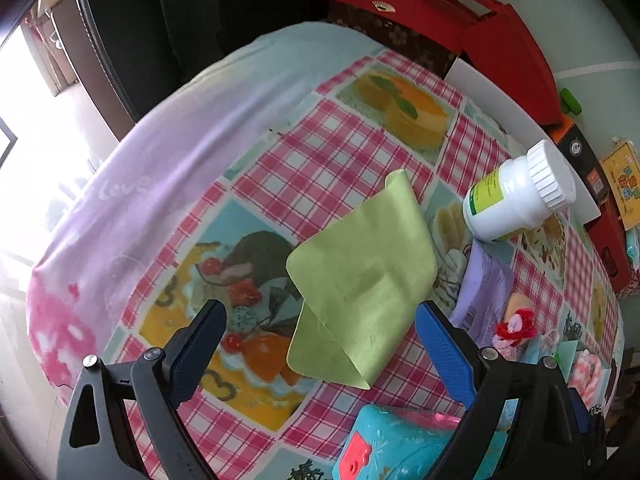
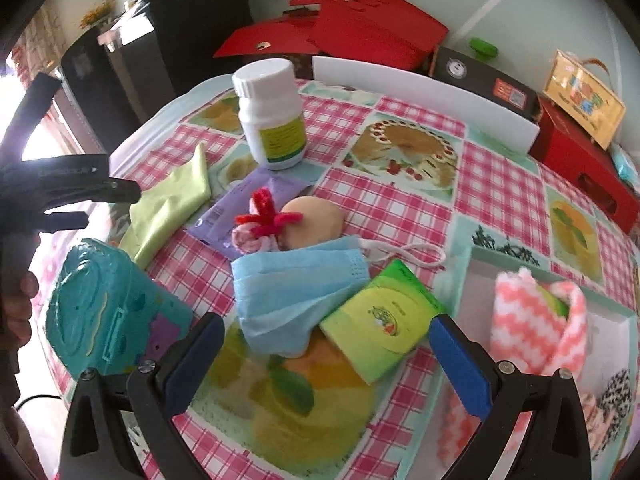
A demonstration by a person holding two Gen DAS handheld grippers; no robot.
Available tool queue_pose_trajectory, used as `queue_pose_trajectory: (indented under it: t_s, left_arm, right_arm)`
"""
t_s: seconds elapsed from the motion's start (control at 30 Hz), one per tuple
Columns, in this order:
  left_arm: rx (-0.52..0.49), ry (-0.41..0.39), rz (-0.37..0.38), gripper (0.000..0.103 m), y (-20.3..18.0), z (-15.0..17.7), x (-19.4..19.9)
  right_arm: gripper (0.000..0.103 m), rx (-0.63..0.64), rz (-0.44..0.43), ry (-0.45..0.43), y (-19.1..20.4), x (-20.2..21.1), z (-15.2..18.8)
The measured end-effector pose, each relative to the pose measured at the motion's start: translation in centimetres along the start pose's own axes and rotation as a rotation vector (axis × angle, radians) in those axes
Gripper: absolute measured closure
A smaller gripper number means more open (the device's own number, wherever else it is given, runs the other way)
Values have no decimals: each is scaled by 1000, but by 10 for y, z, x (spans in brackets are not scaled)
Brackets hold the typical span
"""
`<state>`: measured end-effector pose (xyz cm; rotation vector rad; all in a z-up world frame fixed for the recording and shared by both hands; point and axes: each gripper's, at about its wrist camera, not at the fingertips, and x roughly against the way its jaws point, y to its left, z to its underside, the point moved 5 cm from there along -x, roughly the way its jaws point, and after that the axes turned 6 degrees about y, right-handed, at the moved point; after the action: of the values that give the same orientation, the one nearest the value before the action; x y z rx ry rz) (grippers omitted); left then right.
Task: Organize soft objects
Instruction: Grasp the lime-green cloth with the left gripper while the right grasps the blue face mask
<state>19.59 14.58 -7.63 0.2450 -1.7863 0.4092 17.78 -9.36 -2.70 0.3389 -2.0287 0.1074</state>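
A folded light-green cloth (image 1: 360, 280) (image 2: 168, 208) lies on the checked tablecloth (image 1: 304, 152). My left gripper (image 1: 320, 316) hovers open just in front of it, with nothing between the fingers. My right gripper (image 2: 326, 328) is open too, above a crumpled blue face mask (image 2: 296, 292) that partly covers a green-yellow packet (image 2: 384, 320). Behind the mask sit a red-and-pink fuzzy flower (image 2: 264, 216) (image 1: 516, 326), a beige round pad (image 2: 316, 216) and a purple packet (image 2: 240, 204) (image 1: 480, 292). A pink-and-white zigzag cloth (image 2: 536, 320) rests in a white box (image 2: 476, 264) on the right.
A white lidded bottle (image 2: 272, 116) (image 1: 516, 192) stands behind the pile. A teal plastic toy case (image 2: 108, 312) (image 1: 400, 440) sits near the front edge. Red boxes (image 2: 360, 28) and a white board (image 2: 420, 92) line the far side. A leopard-print item (image 2: 618, 396) lies in the white box.
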Motion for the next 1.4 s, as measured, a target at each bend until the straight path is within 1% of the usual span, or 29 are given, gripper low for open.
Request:
queue_pose_trajectory:
  t_s: [0.07, 0.17, 0.23, 0.3, 0.5, 0.63, 0.83, 1.0, 1.1, 1.2, 1.23, 1.27, 1.3, 1.37, 1.4]
  left_arm:
    - [7, 11, 10, 8, 1, 0, -4]
    - [9, 38, 27, 8, 0, -1, -13]
    - [-2, 63, 24, 8, -2, 1, -21]
    - [-17, 77, 17, 8, -3, 2, -24]
    - [-50, 82, 16, 8, -3, -1, -28]
    - [-105, 83, 10, 8, -9, -2, -31]
    - [-181, 93, 24, 8, -28, -2, -37]
    - [-210, 88, -3, 8, -31, -2, -42]
    - [-230, 75, -36, 9, -32, -2, -45]
    - [-224, 58, -53, 20, -29, -5, -44]
    - [-221, 49, -58, 27, -28, -6, -43]
    - [-217, 40, -60, 36, -26, -8, -43]
    - [-213, 32, -63, 41, -24, -9, -41]
    - [-198, 19, -46, 63, -21, -12, -39]
    - [-186, 15, -33, 69, -20, -14, -38]
  right_arm:
    - [1, 26, 8, -9, 5, -2, -2]
    - [6, 55, 12, -8, 10, -6, -4]
    - [12, 66, 12, 0, 13, -10, -4]
    - [14, 69, 8, 8, 14, -13, -4]
    - [14, 82, 6, 10, 18, -16, -2]
    - [14, 87, 8, 9, 18, -16, -2]
    - [16, 96, 11, 8, 18, -16, -2]
    - [17, 103, 10, 9, 19, -16, -2]
    - [17, 104, 10, 9, 19, -16, -1]
    - [17, 103, 11, 8, 20, -16, -2]
    - [17, 104, 11, 8, 19, -16, -2]
    - [17, 104, 10, 8, 19, -16, -2]
    - [18, 104, 10, 7, 19, -16, -2]
    - [20, 105, 6, 3, 20, -15, -2]
    - [23, 103, 2, 1, 20, -14, -2]
